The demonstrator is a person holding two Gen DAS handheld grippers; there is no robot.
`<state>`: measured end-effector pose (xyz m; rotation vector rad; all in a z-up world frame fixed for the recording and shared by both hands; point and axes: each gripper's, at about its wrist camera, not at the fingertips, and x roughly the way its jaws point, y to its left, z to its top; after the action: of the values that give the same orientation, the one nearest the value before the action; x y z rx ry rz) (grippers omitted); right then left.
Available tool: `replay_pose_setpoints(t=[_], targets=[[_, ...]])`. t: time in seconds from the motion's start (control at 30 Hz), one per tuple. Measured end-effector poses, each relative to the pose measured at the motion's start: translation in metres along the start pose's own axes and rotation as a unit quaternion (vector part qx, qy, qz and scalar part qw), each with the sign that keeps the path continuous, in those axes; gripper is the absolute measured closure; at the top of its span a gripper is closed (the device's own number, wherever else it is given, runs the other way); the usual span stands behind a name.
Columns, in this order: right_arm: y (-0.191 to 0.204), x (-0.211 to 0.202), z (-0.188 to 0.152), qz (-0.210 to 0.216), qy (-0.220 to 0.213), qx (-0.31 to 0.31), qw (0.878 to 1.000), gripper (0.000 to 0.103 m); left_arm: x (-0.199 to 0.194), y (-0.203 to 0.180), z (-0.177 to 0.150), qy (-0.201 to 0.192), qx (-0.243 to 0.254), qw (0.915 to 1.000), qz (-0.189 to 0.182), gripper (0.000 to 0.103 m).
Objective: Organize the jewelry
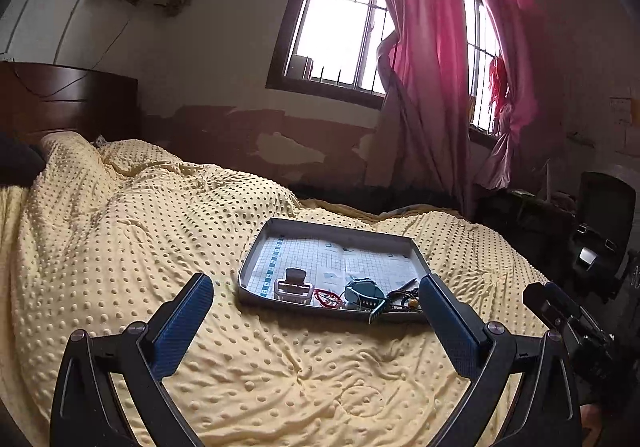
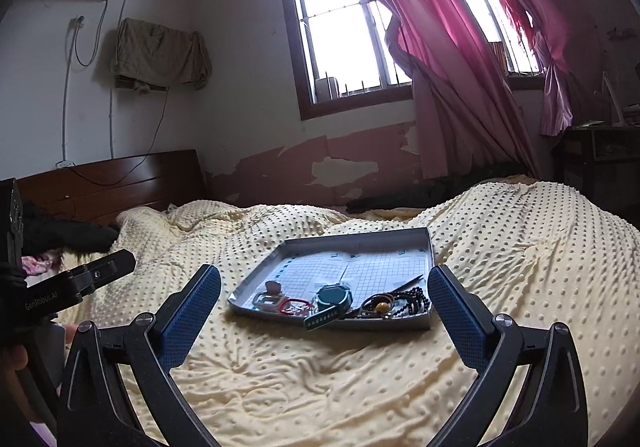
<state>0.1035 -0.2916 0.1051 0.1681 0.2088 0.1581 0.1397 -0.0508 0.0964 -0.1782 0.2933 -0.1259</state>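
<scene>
Two pairs of tongs hang over the near part of the bed, the left tongs (image 1: pixel 316 287) and the right tongs (image 2: pixel 324 283), both spread wide apart and holding nothing.

Just beyond them a shallow grey tray (image 2: pixel 430 247) rests on the bedspread (image 2: pixel 320 375), with the jewelry crowded along its near edge. At the near left corner lies a pale clip (image 2: pixel 269 299), then a red cord (image 2: pixel 298 305), a teal watch (image 2: pixel 334 297) whose strap hangs over the rim, and dark beads (image 2: pixel 412 297) toward the near right corner.

I judge all of it light. The cord and beads look limp and likely to tangle, so pinch a strand. The watch is stiffer; take its strap.

Soft bedding will let the tray rock. Farther off stand a wooden headboard (image 2: pixel 120 183), peeling wall, barred window (image 2: pixel 344 35) and pink curtains (image 2: pixel 448 47).
</scene>
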Motion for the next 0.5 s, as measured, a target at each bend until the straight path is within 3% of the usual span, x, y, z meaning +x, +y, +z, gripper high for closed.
replay_pose_setpoints(t=[0.5], targets=[[0.026, -0.068, -0.039, 0.001, 0.002, -0.016, 1.000, 0.001, -0.066, 0.029, -0.050, -0.010, -0.007, 0.9998, 0.017, 0.000]])
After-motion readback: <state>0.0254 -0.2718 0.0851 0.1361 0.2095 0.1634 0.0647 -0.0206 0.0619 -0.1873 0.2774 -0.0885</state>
